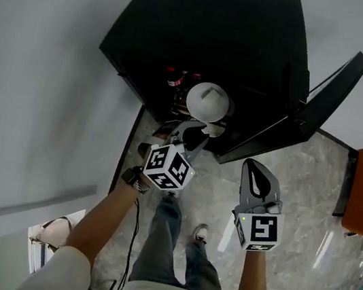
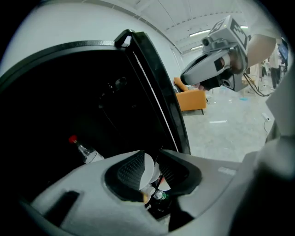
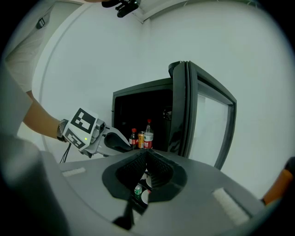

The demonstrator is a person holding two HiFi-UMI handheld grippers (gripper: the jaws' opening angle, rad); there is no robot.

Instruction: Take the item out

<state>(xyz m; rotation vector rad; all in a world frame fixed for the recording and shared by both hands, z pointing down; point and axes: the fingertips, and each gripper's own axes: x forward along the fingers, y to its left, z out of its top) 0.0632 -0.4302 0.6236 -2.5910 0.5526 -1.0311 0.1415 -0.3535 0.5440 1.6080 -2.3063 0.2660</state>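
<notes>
Two grippers hang before the open black fridge. From the head view, the left gripper is nearer the shelves, and the right gripper waits by the door.

Left gripper view: jaws apart, holding nothing. A red-capped bottle stands upright to their left.

Right gripper view: jaws together, empty. The bottles, probably what to take, stand straight ahead at the shelf's front edge.

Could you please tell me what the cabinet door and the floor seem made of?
Door: likely glass in a black frame; the pale wall shows through or reflects. Floor: probably polished stone or tile, grey-mottled with glossy reflections.
</notes>
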